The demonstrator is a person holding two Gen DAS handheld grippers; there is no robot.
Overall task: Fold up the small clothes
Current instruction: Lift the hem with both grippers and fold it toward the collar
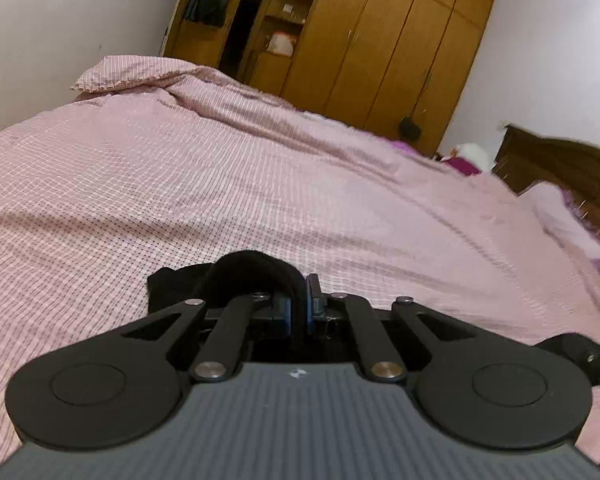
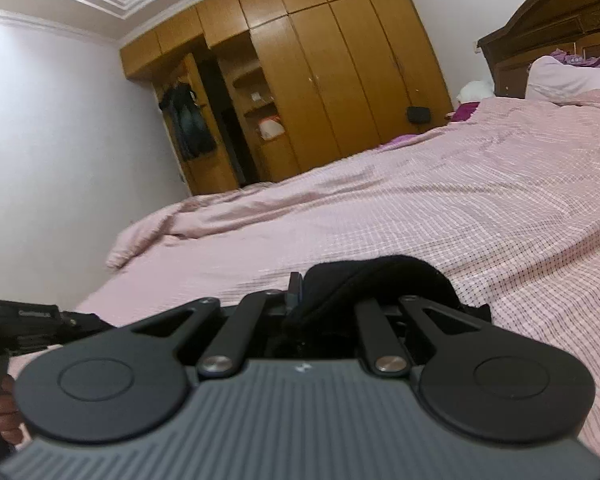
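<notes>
My left gripper (image 1: pixel 299 304) is pinched tight on the black garment (image 1: pixel 256 270), which bunches over my fingers. My right gripper (image 2: pixel 324 300) clamps the same cloth just above the pink bedspread (image 2: pixel 480 208).

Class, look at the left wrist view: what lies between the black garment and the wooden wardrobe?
Only the pink checked bedspread separates the black garment from the wooden wardrobe; no other item shows there.

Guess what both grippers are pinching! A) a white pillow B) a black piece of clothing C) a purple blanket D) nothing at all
B: the left gripper and the right gripper are each closed on bunched black cloth, just above the pink checked bedspread.
</notes>
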